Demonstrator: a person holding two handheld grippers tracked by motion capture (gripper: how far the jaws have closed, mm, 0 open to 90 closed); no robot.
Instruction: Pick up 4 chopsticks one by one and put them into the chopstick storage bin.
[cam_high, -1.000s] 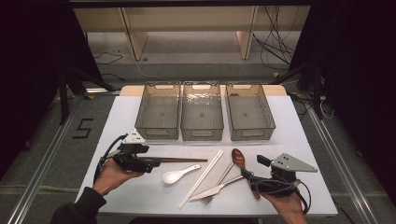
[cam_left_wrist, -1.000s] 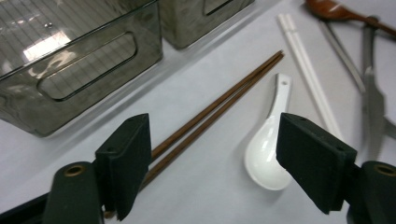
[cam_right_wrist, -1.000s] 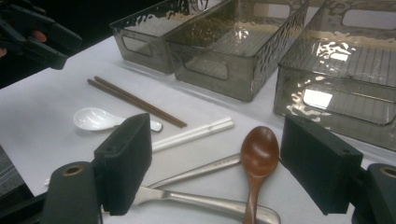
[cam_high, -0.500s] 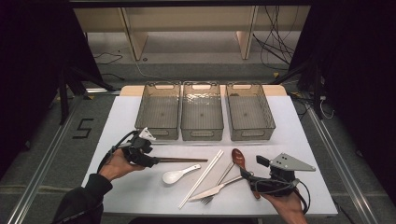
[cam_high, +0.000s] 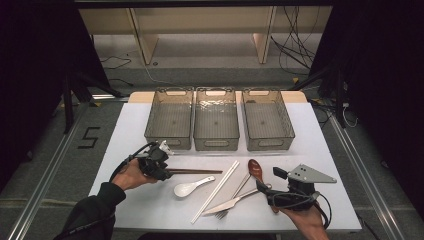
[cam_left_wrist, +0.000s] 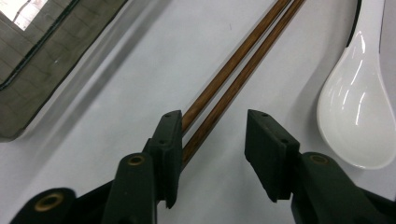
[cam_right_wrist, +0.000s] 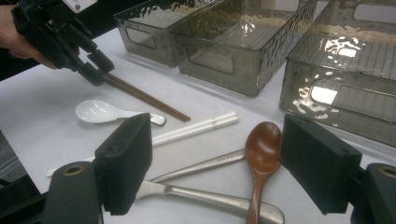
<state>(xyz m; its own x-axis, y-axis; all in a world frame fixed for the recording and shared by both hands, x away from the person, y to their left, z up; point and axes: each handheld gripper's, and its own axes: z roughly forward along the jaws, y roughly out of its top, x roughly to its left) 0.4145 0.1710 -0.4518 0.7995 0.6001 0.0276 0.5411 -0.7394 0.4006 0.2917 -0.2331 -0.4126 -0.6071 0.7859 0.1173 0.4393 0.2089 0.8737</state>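
So from the high view, our left gripper (cam_high: 167, 172) sits at the end of the brown chopsticks (cam_high: 197, 171) on the tabletop (cam_high: 125, 135). Left gripper view: fingers (cam_left_wrist: 170, 140) half open, just been closing, chopsticks between them, one touching. Right gripper view: our right gripper (cam_right_wrist: 217, 161) gapes wide over the wooden spoon (cam_right_wrist: 261, 154), holding nothing.

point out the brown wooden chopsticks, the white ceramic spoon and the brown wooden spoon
brown wooden chopsticks (cam_high: 197, 171), high view, mid shaft
white ceramic spoon (cam_high: 184, 189), high view, bowl
brown wooden spoon (cam_right_wrist: 263, 144), right gripper view, bowl
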